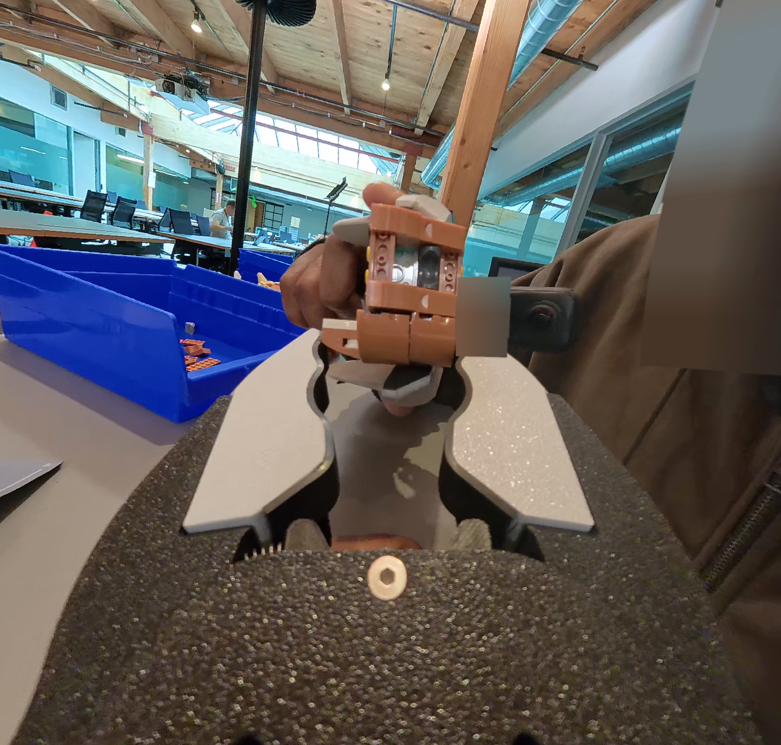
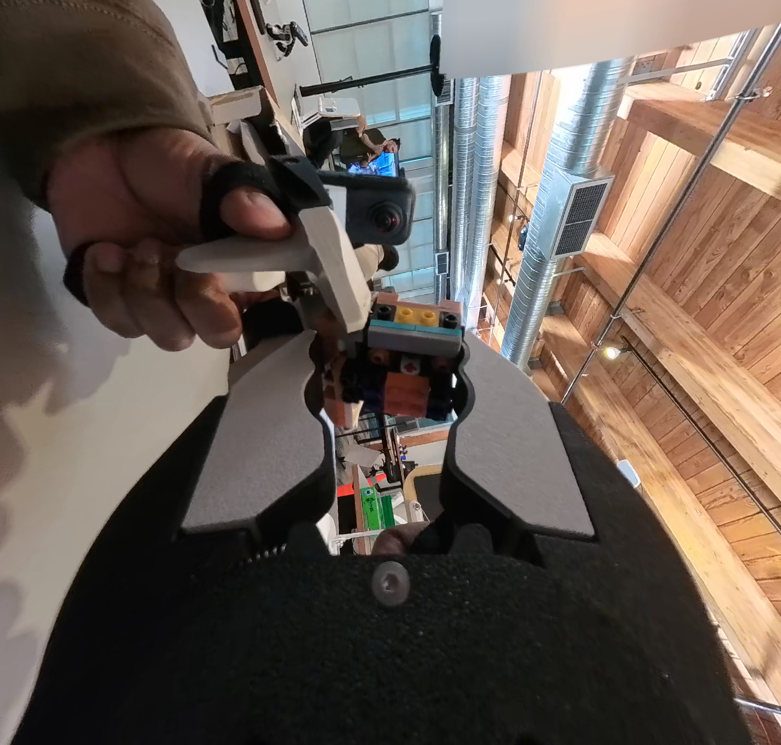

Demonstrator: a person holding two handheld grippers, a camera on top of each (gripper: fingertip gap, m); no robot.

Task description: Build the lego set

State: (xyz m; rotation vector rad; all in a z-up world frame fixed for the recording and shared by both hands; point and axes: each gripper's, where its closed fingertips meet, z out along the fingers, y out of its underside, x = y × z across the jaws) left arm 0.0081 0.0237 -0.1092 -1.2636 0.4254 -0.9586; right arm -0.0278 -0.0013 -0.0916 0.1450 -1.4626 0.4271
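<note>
Both grippers are up off the surface (image 1: 76,424), meeting at the lego build (image 1: 405,297), a tan-brown block held in mid-air. The left gripper (image 1: 386,355) has its jaws closed on the build's lower end. The right gripper (image 2: 386,369) pinches the same build (image 2: 405,369) between its jaws, yellow studs showing on top. Behind sits a blue bin (image 1: 105,319) with loose brown bricks (image 1: 198,355).

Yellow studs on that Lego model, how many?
2 yellow studs, side by side on the Lego model's upper edge, between black studs. More may be hidden.
</note>
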